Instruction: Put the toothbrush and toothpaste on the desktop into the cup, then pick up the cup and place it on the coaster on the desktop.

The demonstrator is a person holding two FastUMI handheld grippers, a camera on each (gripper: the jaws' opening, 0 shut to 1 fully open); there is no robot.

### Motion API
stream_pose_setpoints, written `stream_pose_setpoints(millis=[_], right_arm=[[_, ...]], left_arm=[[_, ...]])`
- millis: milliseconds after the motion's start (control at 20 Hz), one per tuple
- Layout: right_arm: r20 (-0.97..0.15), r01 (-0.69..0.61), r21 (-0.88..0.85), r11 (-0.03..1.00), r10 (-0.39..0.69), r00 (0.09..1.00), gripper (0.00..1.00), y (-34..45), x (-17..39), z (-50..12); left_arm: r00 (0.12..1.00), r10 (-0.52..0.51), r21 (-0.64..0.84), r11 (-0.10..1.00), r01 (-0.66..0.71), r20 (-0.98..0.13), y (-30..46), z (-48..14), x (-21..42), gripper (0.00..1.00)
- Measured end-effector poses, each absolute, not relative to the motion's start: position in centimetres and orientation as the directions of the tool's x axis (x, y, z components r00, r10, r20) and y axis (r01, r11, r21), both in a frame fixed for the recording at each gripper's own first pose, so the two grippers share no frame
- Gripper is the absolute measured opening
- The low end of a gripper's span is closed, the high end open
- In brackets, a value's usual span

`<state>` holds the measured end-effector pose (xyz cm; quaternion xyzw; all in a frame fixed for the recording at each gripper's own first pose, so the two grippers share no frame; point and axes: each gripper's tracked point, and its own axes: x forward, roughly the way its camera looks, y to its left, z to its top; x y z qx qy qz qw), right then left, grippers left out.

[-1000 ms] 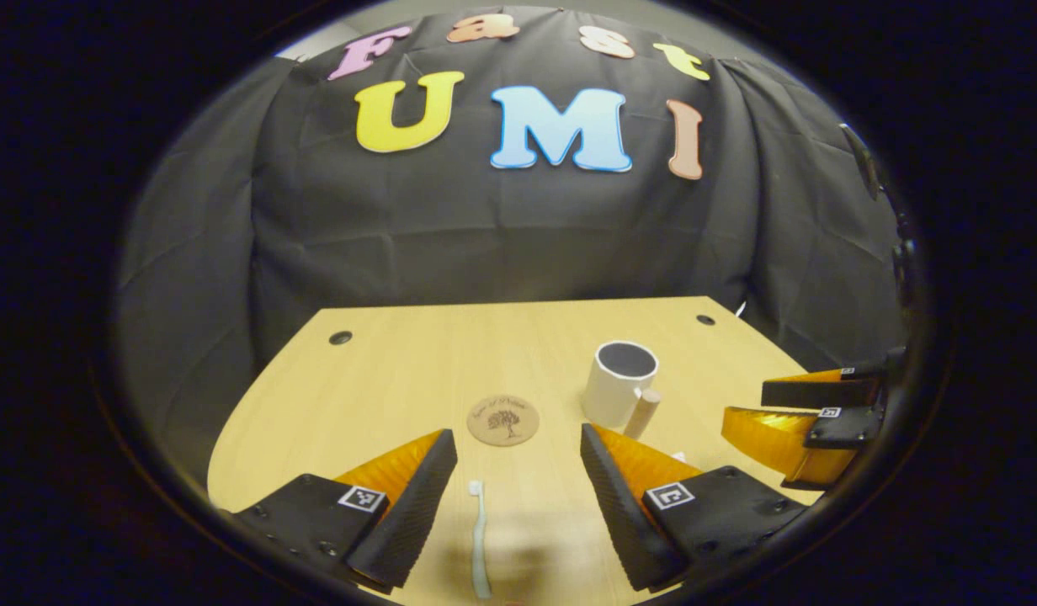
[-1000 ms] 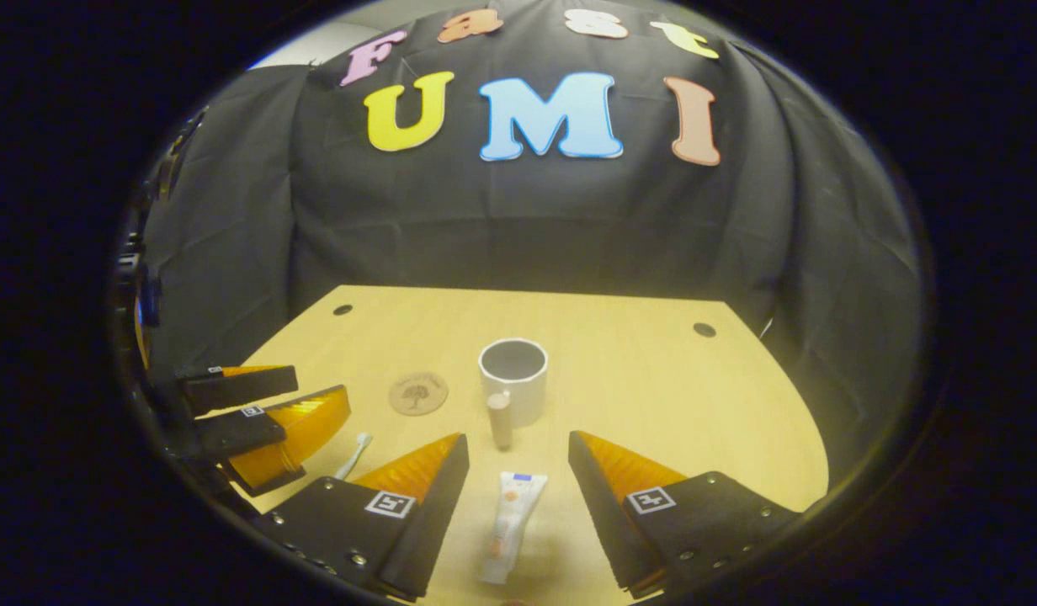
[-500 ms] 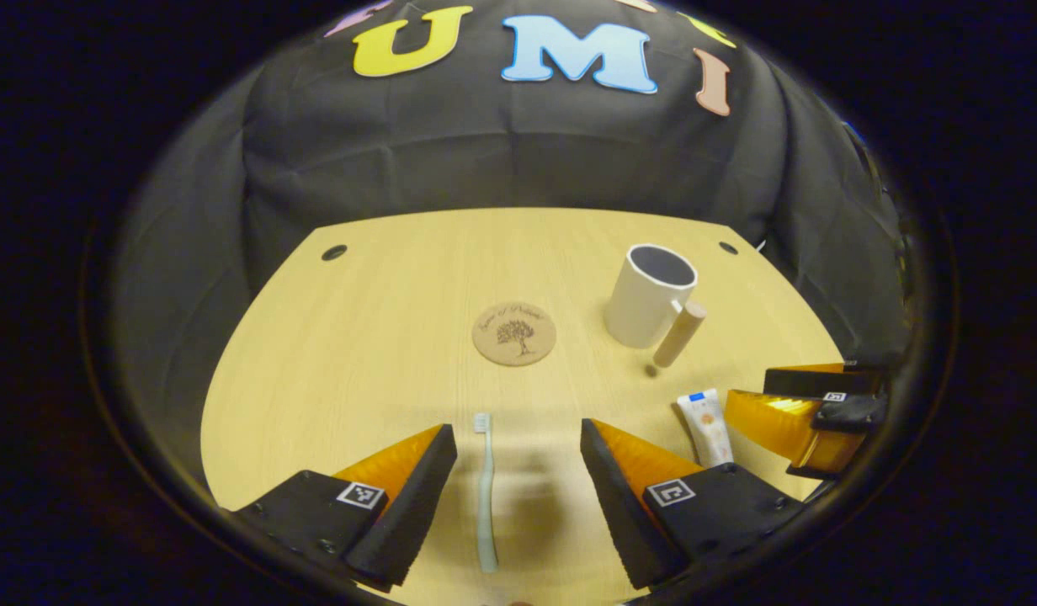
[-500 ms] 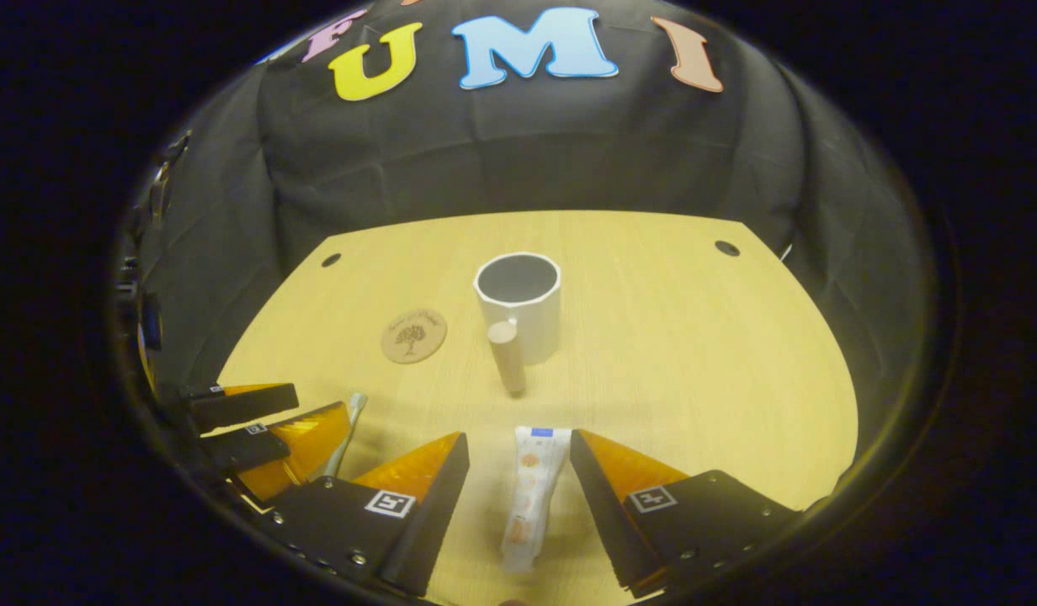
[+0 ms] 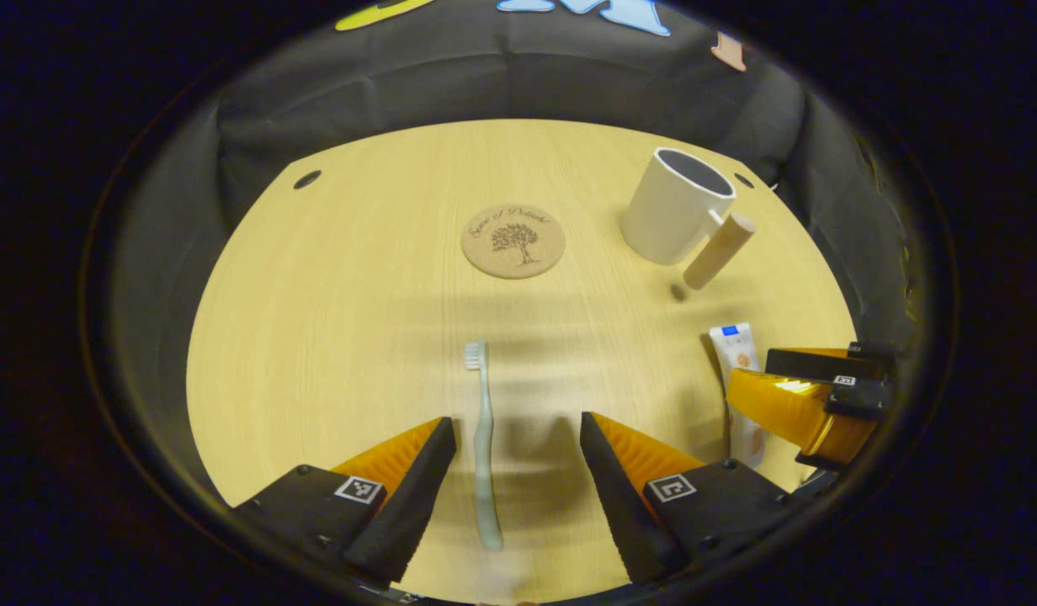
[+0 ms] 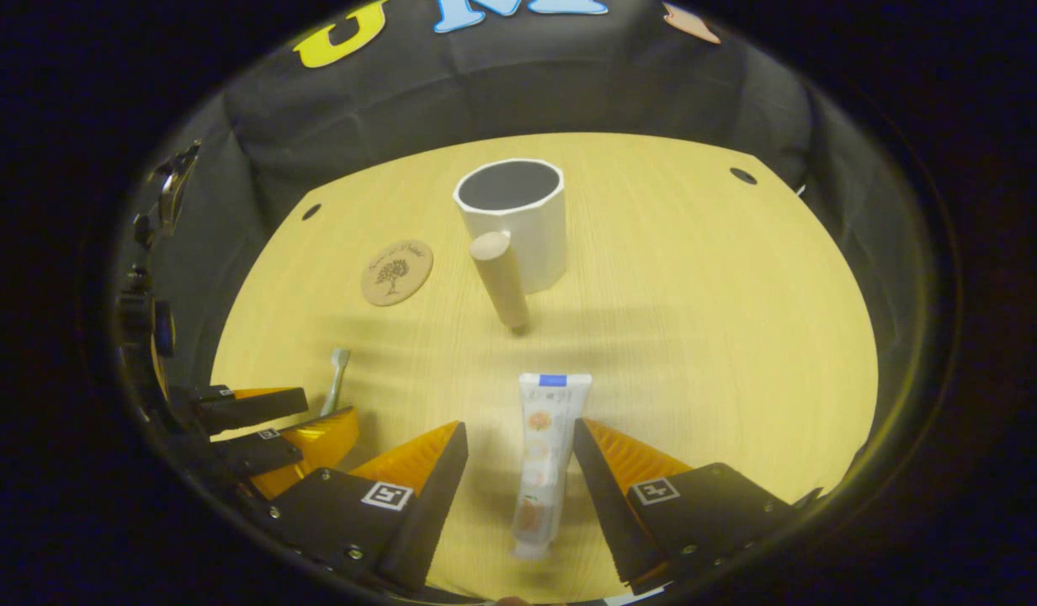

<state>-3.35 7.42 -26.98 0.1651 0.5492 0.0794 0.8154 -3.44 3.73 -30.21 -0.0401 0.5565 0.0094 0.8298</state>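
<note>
**Q:** Both cameras have tipped down and come closer to the desk (image 5: 316,278) than a second ago, so what lies on it now, from the biggest thing to the smallest?

**A:** On the pale wooden desk the largest item is the white cup (image 6: 513,220), standing upright toward the far side, its wooden peg handle pointing back at the grippers. Nothing can be seen inside it. Left of it, well apart, lies the round cork coaster (image 5: 513,241). The toothpaste (image 6: 542,454) lies flat with its cap end nearest the camera. The slim toothbrush (image 5: 483,438) lies flat too, bristles toward the coaster.

**Q:** And the grippers?

**A:** The right gripper (image 6: 518,471) has its fingers spread, and the toothpaste lies between them, close to the right finger. The left gripper (image 5: 518,467) is likewise spread, with the toothbrush handle between its fingers, nearer the left one. Neither holds anything.

**Q:** How should this pickup go?

**A:** My judgement: centre each item between the fingers before closing. Take the toothbrush low on its handle, since it is thin and sits flush with the wood. Squeeze the soft tube gently at mid-body so it neither buckles nor slips
</note>
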Motion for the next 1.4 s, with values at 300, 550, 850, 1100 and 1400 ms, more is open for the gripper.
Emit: stream_pose_setpoints(millis=[300,550,850,1100,1400], right_arm=[[-0.897,0.062,0.330,0.942,0.293,0.330,0.79,7.2,-3.3,-28.8],[-0.909,0.066,0.324,0.944,0.291,0.299,0.79,7.2,-3.5,-29.9],[-0.914,0.053,0.309,0.950,0.281,0.292,0.64,7.0,-3.9,-30.4],[-0.909,0.007,0.313,0.950,0.297,0.293,0.42,6.5,-4.5,-30.3],[-0.893,0.000,0.342,0.940,0.325,0.312,0.23,6.6,-4.6,-30.1]], left_arm=[[0.308,-0.042,-0.054,0.998,-0.031,-0.951,3.5,-31.6,-3.9,0.99],[0.285,-0.013,-0.018,1.000,-0.014,-0.958,4.1,-32.0,-4.0,0.96],[0.289,-0.009,-0.012,1.000,-0.009,-0.957,4.4,-32.0,-4.0,0.55],[0.297,-0.021,-0.019,1.000,0.013,-0.955,4.4,-32.1,-3.9,0.19],[0.300,-0.038,-0.013,0.996,0.085,-0.953,4.5,-31.9,-3.9,0.06]])
